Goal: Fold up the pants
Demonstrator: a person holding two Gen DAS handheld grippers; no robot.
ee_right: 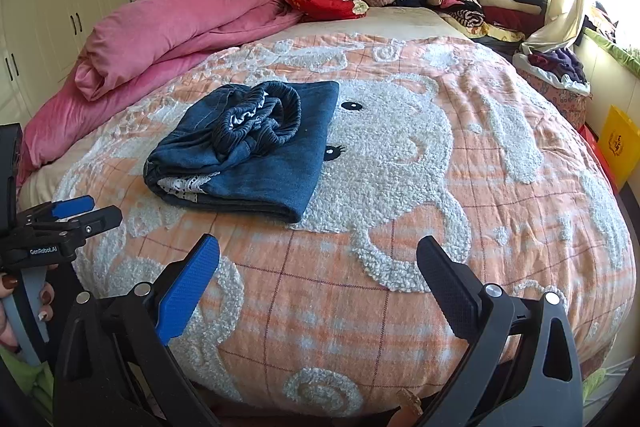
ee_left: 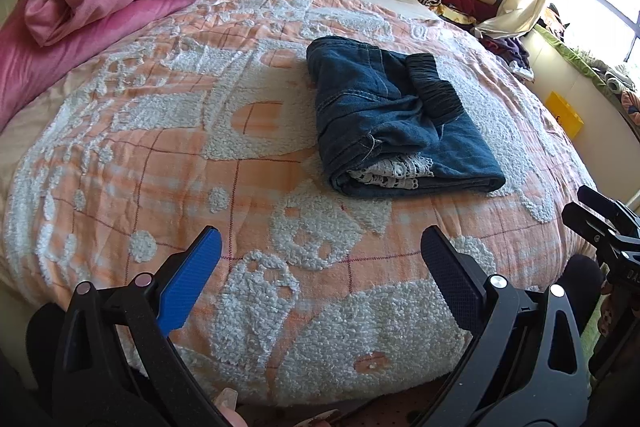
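Left wrist view: left gripper fingers wide, empty. Pants, a compact denim bundle, lie mid-bedspread; lace trim shows at the fold. Probably only squaring edges remains.

Right wrist view: right gripper spread, empty; ruched elastic waistband bunches on top and likely needs flattening.

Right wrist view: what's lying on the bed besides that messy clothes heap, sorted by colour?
Blue: 1, folded blue denim pants
Pink: 1, rumpled pink satin quilt
Red: 1, crumpled red patterned garment
Total: 3
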